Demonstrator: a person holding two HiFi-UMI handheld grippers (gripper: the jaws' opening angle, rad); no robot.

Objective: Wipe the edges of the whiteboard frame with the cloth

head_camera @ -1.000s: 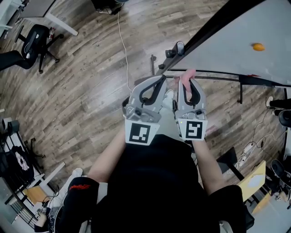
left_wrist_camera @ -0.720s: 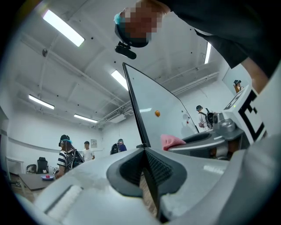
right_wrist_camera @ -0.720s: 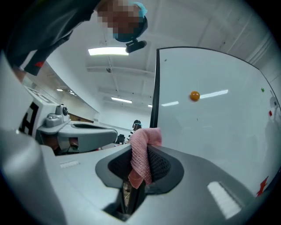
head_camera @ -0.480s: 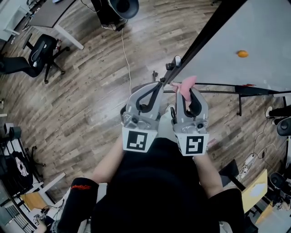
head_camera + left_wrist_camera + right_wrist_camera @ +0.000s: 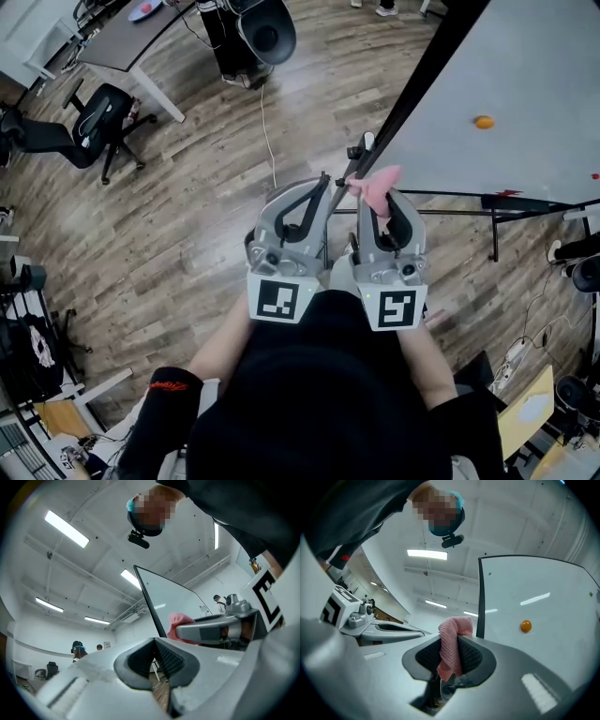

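We're pinching the pink, waffle-textured cloth in our right gripper, right beside the whiteboard frame. Our left gripper is sitting closed and empty, with open floor stretching away on its left.

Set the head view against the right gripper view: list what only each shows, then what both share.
Only the head view: the wooden floor, an office chair and a desk.
Only the right gripper view: the ceiling lights, and a close look at the right gripper shut on the pink cloth.
Both: the cloth, the whiteboard's black frame, the small orange dot on the board, and the left gripper.
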